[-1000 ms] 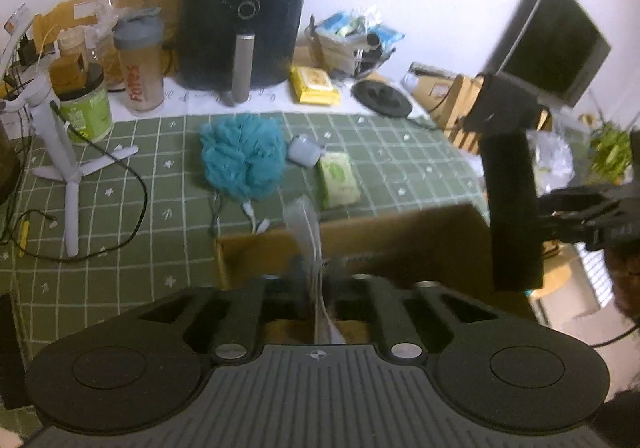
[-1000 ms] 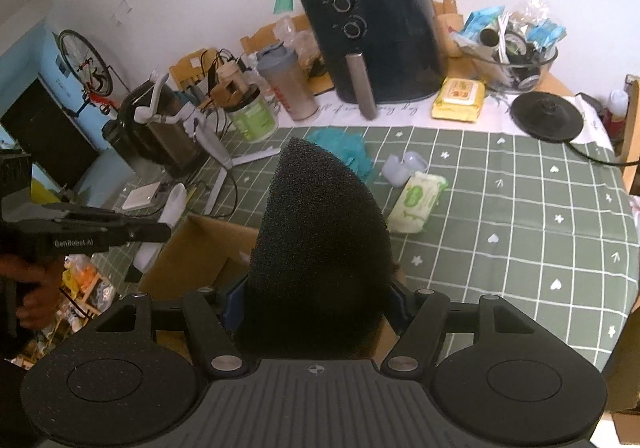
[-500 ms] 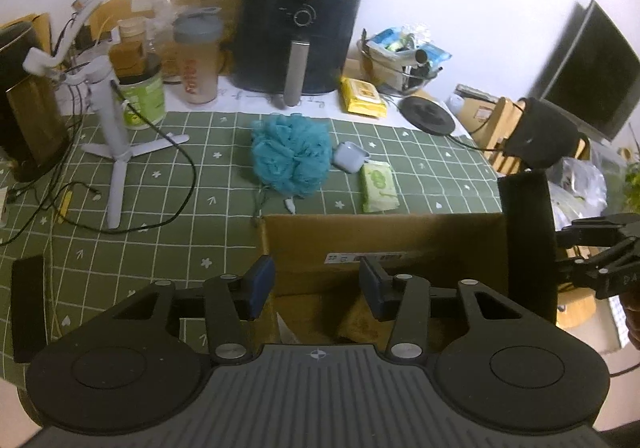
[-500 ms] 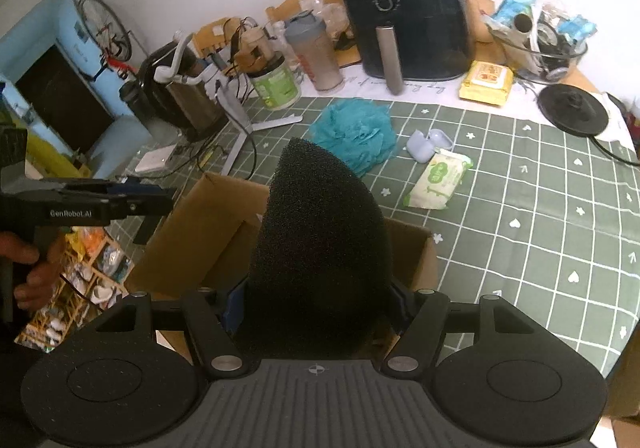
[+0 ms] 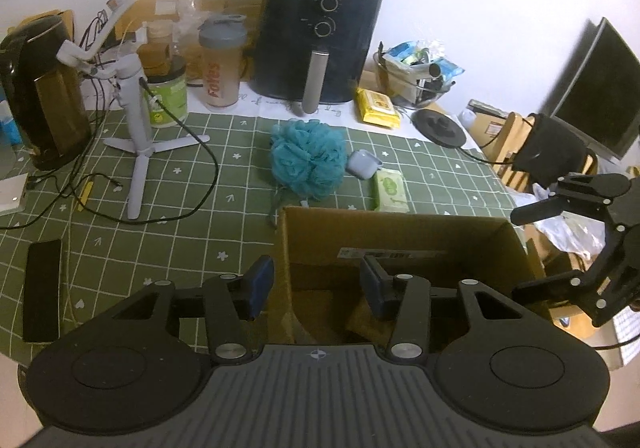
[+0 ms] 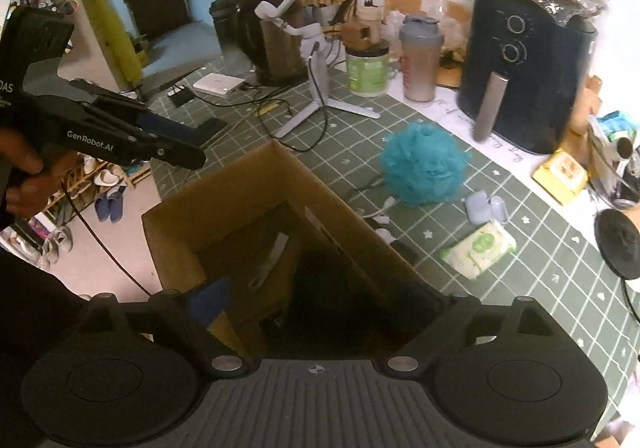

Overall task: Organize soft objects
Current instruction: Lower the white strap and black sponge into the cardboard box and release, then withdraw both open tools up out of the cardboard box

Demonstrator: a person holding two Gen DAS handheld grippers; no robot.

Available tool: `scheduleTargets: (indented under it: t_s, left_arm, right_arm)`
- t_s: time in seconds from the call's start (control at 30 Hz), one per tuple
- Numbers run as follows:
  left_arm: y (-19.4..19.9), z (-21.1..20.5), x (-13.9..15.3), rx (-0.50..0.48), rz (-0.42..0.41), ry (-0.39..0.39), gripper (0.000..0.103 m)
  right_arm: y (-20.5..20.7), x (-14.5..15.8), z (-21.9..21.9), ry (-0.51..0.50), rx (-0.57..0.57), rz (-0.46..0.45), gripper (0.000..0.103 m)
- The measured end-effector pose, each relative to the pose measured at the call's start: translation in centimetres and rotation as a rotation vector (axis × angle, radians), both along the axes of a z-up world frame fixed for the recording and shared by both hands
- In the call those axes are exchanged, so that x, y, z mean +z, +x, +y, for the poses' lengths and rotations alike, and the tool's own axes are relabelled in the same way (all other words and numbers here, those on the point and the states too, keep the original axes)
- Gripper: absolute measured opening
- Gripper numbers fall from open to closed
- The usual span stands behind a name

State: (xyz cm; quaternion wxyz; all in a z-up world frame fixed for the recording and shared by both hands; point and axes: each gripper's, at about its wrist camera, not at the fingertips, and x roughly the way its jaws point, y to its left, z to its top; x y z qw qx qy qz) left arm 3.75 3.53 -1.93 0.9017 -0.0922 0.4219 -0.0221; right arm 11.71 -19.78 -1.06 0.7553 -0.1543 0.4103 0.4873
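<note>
An open cardboard box (image 5: 400, 224) (image 6: 240, 183) stands on the green checked cloth. A black foam sponge (image 6: 332, 288) lies inside it, beside a white strip (image 6: 272, 256). Above the sponge my right gripper (image 6: 328, 304) (image 5: 528, 252) is spreading its jaws, and neither pad touches the sponge. My left gripper (image 5: 316, 284) (image 6: 192, 147) is open over the box's left wall and holds nothing. A teal bath pouf (image 5: 308, 159) (image 6: 424, 167) and a green pack of wipes (image 5: 390, 191) (image 6: 478, 248) lie on the cloth just beyond the box.
A pale earbud case (image 5: 362, 163) sits between pouf and wipes. A white tripod (image 5: 136, 151) with cables, a black phone (image 5: 40, 288) and a kettle (image 5: 44, 91) stand to the left. Air fryer (image 5: 320, 43), shaker bottle (image 5: 222, 63) and yellow pack (image 5: 378, 107) line the back.
The right gripper has let go of the black sponge, which now lies in the box, and its jaws have spread wide. The left gripper released the white strip and opened.
</note>
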Motion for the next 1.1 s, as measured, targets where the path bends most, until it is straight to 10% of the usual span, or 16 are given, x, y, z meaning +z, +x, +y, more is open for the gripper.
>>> scheduleTargets:
  t_s: [0.47,0.63,1.1]
  left_arm:
    - [0.9,-1.0,0.4,-0.015,0.020,0.072,0.047]
    - [1.3,-1.6,0.6,-0.021,0.021,0.097,0.066]
    - [2.1,-2.6,0.7,-0.044,0.029,0.128,0.073]
  right_arm:
    - [-0.4,-0.8,-3.4,-0.010,-0.348,-0.010,0.103]
    - [-0.6,-0.8,-4.6,0.000,-0.446,-0.041,0.103]
    - [-0.3,-2.2,-6.4,-0.005,-0.635,-0.097,0.103]
